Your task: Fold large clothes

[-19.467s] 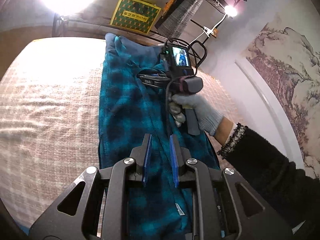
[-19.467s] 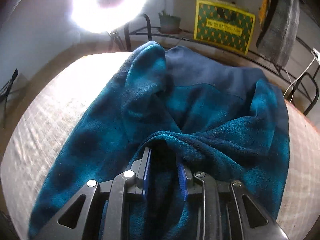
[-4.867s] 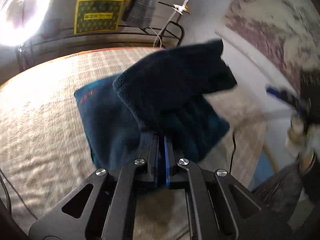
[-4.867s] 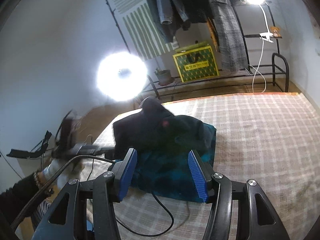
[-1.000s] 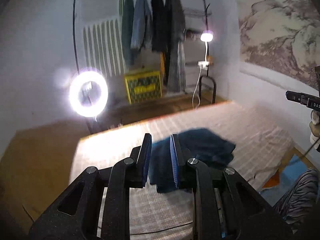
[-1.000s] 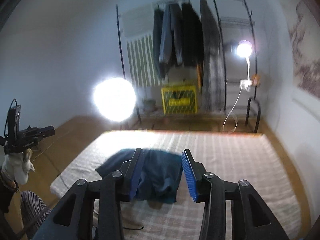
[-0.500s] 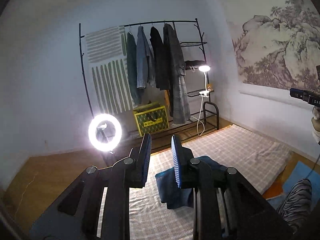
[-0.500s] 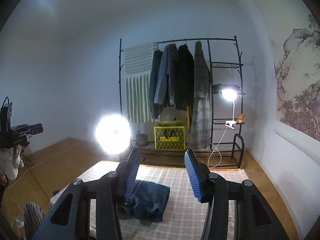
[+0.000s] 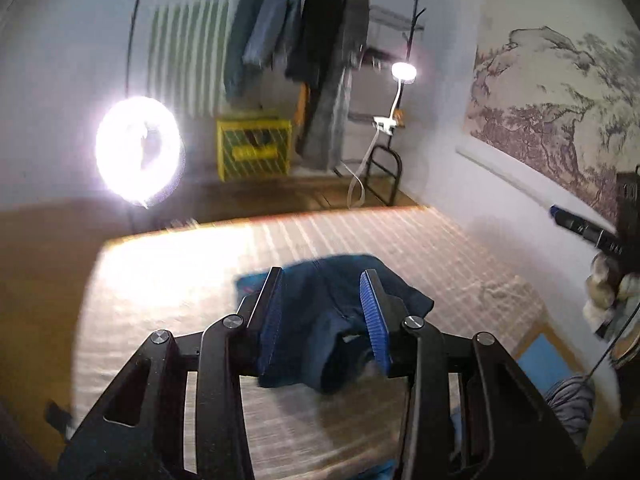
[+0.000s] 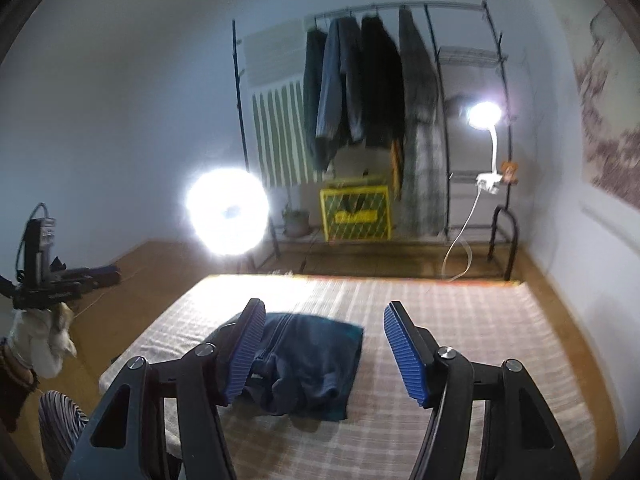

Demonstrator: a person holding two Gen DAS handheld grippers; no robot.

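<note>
Left wrist view: ring light (image 9: 138, 156) glaring at left, left gripper (image 9: 324, 316) hanging above bed (image 9: 168, 280), jaws spreading, nothing between pads. Folded blue garment (image 9: 332, 312) lying on plaid cover, mid-bed. Right wrist view: gloved hand (image 10: 38, 340) holding other tool at left edge, right gripper (image 10: 324, 348) widening, gripping nothing.
</note>
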